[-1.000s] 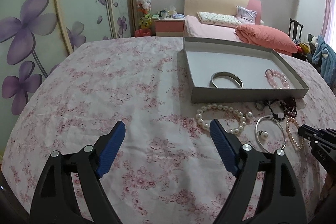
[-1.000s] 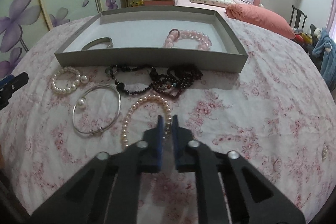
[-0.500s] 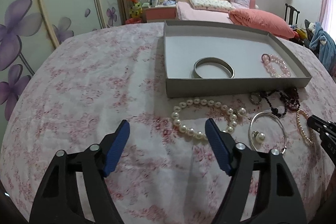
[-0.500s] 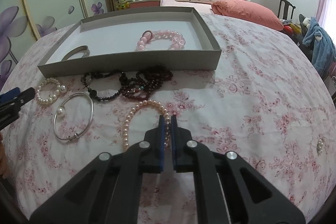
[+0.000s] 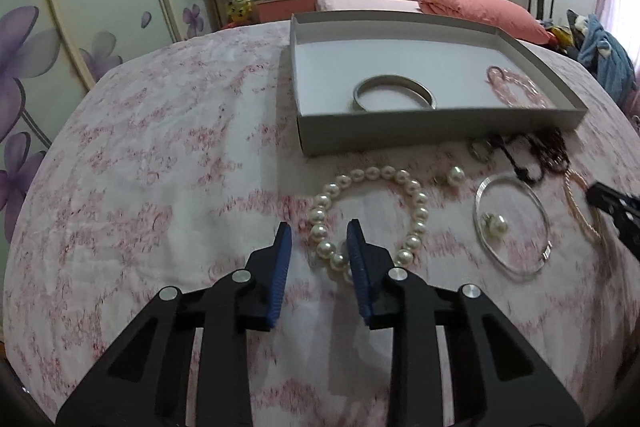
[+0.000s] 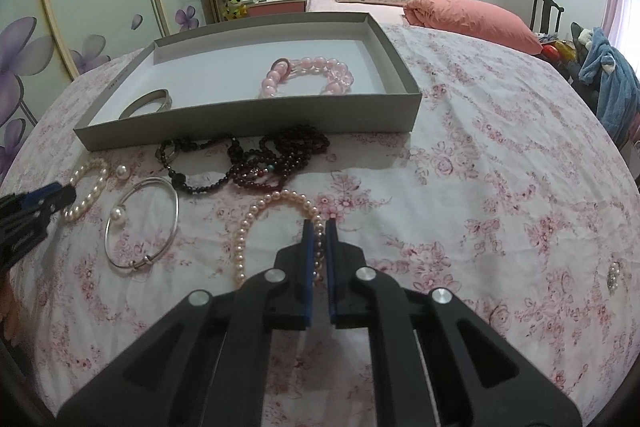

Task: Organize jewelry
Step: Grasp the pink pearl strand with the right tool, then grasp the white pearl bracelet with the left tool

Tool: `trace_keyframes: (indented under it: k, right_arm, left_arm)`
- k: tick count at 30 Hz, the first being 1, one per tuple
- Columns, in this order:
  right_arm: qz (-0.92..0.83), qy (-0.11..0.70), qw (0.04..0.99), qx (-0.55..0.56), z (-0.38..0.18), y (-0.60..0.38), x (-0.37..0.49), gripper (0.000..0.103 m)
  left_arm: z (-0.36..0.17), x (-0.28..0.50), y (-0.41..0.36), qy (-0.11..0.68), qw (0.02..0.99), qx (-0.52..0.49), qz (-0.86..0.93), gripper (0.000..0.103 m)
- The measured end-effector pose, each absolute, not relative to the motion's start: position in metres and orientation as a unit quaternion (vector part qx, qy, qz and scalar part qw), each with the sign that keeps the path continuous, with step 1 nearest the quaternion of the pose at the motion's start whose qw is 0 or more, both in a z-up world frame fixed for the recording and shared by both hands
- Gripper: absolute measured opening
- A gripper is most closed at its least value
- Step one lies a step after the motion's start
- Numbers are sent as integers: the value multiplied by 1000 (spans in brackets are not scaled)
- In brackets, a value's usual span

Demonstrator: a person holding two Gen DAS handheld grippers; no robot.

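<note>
A grey tray (image 5: pixel 436 133) (image 6: pixel 248 125) holds a silver bangle (image 5: pixel 394 93) and a pink bead bracelet (image 6: pixel 308 75). In front of it lie a white pearl bracelet (image 5: pixel 370 215), a thin silver bangle with pearls (image 5: pixel 512 223) (image 6: pixel 142 223), dark bead strands (image 6: pixel 256 159) and a small-pearl strand (image 6: pixel 276 231). My left gripper (image 5: pixel 318 235) is partly open, its jaws either side of the white pearl bracelet's near-left beads. My right gripper (image 6: pixel 319 227) is shut on the small-pearl strand's right side.
Everything lies on a pink floral cloth (image 5: pixel 160 155). A small brooch (image 6: pixel 612 277) sits on the cloth at the far right. Wardrobe doors with purple flowers stand at the left, a bed at the back.
My left gripper has moved forward to the white pearl bracelet and its jaws have narrowed around the beads. My right gripper has closed in on the small-pearl strand.
</note>
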State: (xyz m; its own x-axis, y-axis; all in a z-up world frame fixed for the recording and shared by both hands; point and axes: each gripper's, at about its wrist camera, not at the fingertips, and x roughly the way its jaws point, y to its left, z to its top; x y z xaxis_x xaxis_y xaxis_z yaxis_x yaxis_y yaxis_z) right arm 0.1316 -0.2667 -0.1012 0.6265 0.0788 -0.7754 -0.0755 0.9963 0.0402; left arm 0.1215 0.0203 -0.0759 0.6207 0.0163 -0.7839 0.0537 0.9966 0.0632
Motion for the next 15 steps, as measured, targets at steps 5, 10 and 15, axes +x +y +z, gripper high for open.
trace_keyframes:
  k: [5,10,15]
  right_arm:
    - [43,430,902,2,-101,-267,132,7]
    - [44,431,901,4,-102,-267,132,7]
    - [44,431,901,4,-102,-267,132,7]
  left_arm:
    - [-76,115,16,433,900,44,-16,32]
    - [-76,118,15,430,902,39,-17,32]
    - [-76,118,16,430,902,33,-19,33]
